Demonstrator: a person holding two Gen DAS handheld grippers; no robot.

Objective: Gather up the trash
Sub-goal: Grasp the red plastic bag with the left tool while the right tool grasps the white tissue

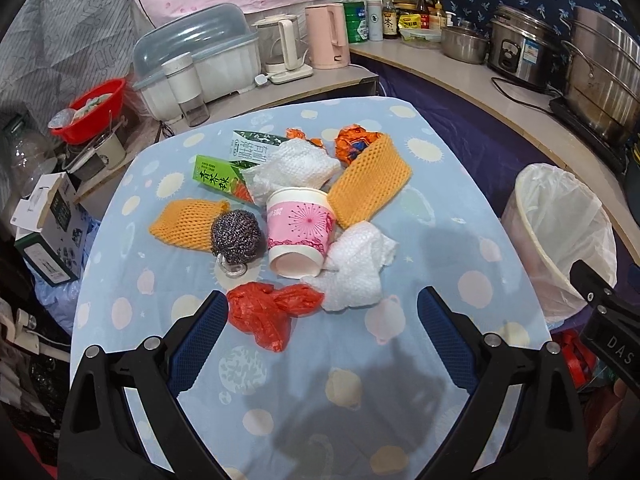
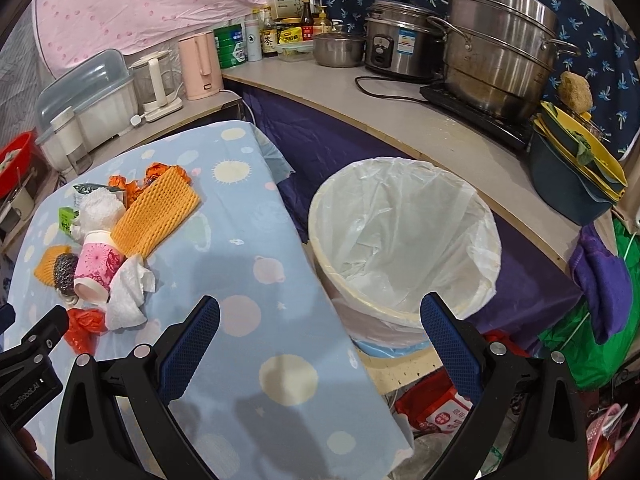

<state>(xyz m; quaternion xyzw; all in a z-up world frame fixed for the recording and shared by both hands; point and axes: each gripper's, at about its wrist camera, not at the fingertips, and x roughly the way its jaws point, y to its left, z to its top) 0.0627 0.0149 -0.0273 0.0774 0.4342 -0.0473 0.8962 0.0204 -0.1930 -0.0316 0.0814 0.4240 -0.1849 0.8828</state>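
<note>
A pile of trash lies on the blue dotted tablecloth (image 1: pixel 440 240): a red plastic bag (image 1: pixel 272 312), a pink paper cup (image 1: pixel 298 236) on its side, white crumpled tissue (image 1: pixel 356 272), orange foam nets (image 1: pixel 370 184), a steel scourer (image 1: pixel 236 238) and green cartons (image 1: pixel 218 178). My left gripper (image 1: pixel 322 312) is open and empty, just short of the red bag. My right gripper (image 2: pixel 320 316) is open and empty, over the table edge beside the white-lined trash bin (image 2: pixel 404 240). The pile also shows in the right wrist view (image 2: pixel 120 240).
The bin stands on the floor right of the table (image 1: pixel 560 236). Behind are a counter with steel pots (image 2: pixel 496 48), a rice cooker (image 2: pixel 400 40), kettles (image 1: pixel 326 36) and bottles. Boxes and a red basin (image 1: pixel 94 110) crowd the left side.
</note>
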